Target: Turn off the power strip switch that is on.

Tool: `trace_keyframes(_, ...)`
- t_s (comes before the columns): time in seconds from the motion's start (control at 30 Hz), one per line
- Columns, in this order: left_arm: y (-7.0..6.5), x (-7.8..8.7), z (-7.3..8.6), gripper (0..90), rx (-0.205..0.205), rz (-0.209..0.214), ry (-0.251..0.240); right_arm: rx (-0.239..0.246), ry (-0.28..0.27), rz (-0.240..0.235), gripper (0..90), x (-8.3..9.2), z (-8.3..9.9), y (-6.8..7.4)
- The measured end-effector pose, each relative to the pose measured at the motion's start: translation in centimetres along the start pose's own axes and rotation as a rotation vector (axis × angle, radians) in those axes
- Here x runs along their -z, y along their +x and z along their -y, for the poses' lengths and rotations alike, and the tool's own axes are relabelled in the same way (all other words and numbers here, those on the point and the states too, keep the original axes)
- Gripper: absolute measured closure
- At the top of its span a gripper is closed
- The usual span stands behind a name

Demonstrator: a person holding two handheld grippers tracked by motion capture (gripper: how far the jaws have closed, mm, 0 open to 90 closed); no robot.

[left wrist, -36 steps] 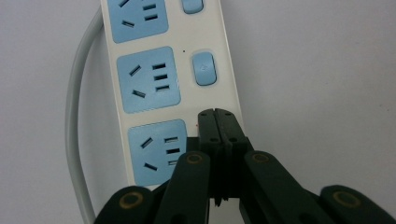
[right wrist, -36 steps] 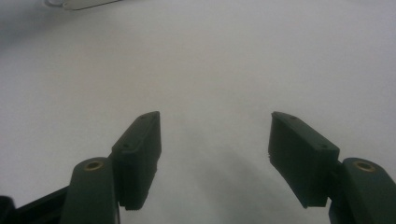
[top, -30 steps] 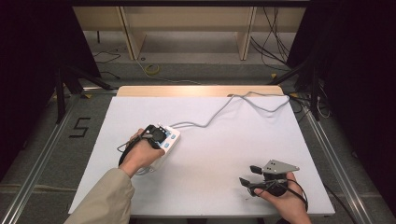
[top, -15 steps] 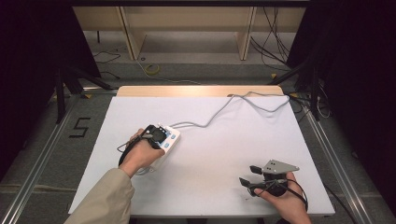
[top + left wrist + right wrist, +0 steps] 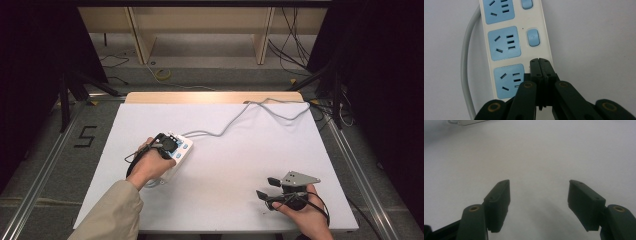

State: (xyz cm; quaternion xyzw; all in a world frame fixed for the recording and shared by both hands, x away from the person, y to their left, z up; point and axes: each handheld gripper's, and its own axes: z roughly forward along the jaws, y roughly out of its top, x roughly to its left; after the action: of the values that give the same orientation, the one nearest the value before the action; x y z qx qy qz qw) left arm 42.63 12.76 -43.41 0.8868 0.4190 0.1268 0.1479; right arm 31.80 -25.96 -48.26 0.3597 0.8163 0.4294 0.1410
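Note:
A white power strip [image 5: 509, 37] with blue sockets and blue switches lies on the white table; in the high view the strip [image 5: 181, 150] sits left of centre. My left gripper [image 5: 540, 61] is shut, its closed tips resting over the strip's right edge beside the nearest socket, just below a blue switch [image 5: 533, 37]. In the high view the left gripper [image 5: 167, 145] sits on top of the strip under the person's hand. My right gripper [image 5: 537, 195] stands open over bare table, nothing between its jaws; the high view has it [image 5: 267, 187] near the front right.
The strip's grey cable [image 5: 240, 115] runs across the table to the far right edge. The table [image 5: 225, 200] has open room in the middle. Behind it are wooden shelving legs [image 5: 137, 35] and floor cables [image 5: 295, 45]; dark curtains flank both sides.

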Motion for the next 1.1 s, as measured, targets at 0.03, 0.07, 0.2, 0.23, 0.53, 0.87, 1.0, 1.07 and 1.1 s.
trace_keyframes(0.03, -0.01, 0.00, 0.00, 89.9, 0.000, 0.000, 0.000, 0.000, 0.000, 0.000, 35.5, 0.00, 0.00, 0.01)
trace_keyframes(0.07, -0.02, 0.00, 0.00, 89.9, 0.000, -0.001, -0.001, 0.002, 0.000, 0.000, 35.5, -0.01, 0.00, 0.00)
trace_keyframes(0.2, 0.07, 0.02, 0.10, 89.8, 0.007, 0.004, -0.012, 0.001, 0.000, 0.000, 35.5, 0.02, 0.00, -0.01)
trace_keyframes(0.23, 0.14, 0.02, 0.14, 89.8, 0.009, 0.005, -0.017, 0.001, 0.000, 0.000, 35.5, 0.02, 0.01, -0.01)
trace_keyframes(0.53, 0.22, 0.06, 0.46, 89.8, 0.010, 0.013, -0.036, -0.001, -0.002, 0.001, 35.5, 0.02, 0.00, -0.01)
trace_keyframes(0.87, 0.24, 0.51, 0.58, 89.8, 0.016, 0.008, -0.087, -0.002, -0.005, 0.002, 35.5, 0.06, -0.02, -0.04)
trace_keyframes(1.0, 0.21, 0.66, 0.62, 89.8, 0.018, 0.006, -0.103, -0.001, -0.004, 0.002, 35.5, 0.05, -0.02, -0.04)
trace_keyframes(1.07, 0.20, 0.76, 0.64, 89.7, 0.019, 0.006, -0.108, -0.002, -0.005, 0.002, 35.5, 0.05, -0.02, -0.04)
trace_keyframes(1.1, 0.22, 0.82, 0.64, 89.7, 0.016, 0.004, -0.112, -0.003, -0.005, 0.002, 35.5, 0.05, -0.02, -0.04)
